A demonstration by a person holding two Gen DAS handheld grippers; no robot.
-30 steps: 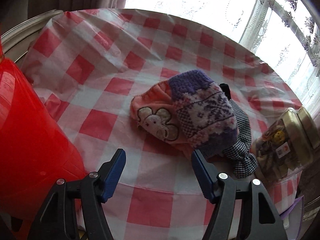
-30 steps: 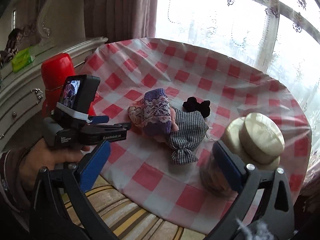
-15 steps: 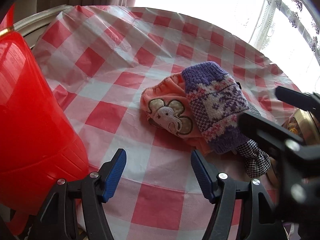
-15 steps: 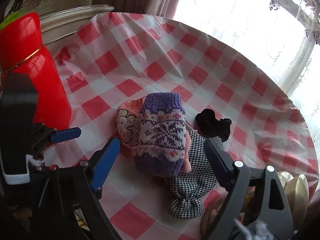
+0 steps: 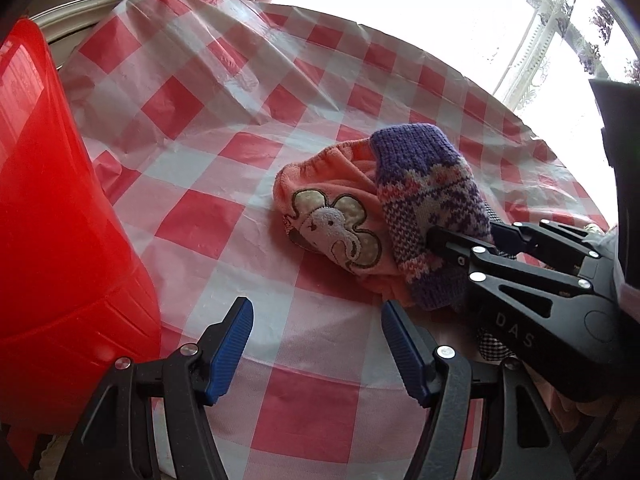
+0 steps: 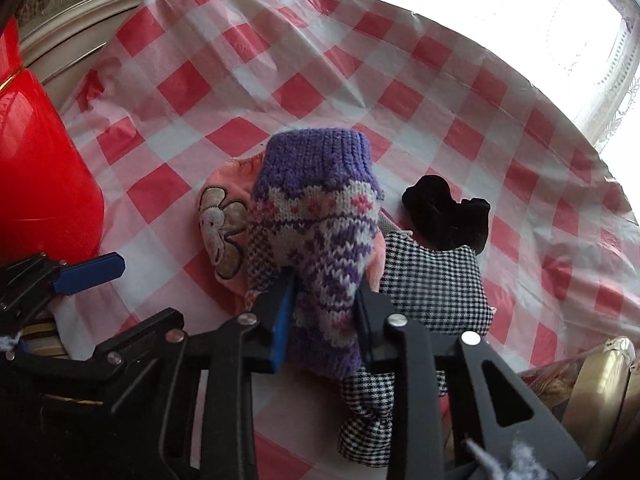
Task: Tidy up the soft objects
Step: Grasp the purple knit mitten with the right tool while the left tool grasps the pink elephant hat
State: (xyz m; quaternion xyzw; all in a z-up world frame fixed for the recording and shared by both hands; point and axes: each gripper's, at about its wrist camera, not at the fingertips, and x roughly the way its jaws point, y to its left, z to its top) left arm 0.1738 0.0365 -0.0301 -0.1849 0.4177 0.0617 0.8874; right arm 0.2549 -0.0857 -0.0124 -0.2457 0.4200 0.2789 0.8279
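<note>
Dropping from above, the right gripper [image 6: 324, 300] has just been closing and now pinches the purple knit mitten [image 6: 320, 216], atop the orange cloth [image 6: 224, 232] beside the checked pouch [image 6: 432, 280]. That cloth could snag and lift too. Left gripper [image 5: 316, 344] hangs half-open, empty.

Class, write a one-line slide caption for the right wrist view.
Right gripper closing on a purple knitted mitten lying over a pink cloth and a checked fabric piece on the red-checked tablecloth.

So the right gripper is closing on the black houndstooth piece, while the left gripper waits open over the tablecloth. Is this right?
Not quite. The right wrist view shows the right gripper closed on the purple knitted piece, not the houndstooth piece beside it. The left gripper does wait open over the tablecloth.
</note>
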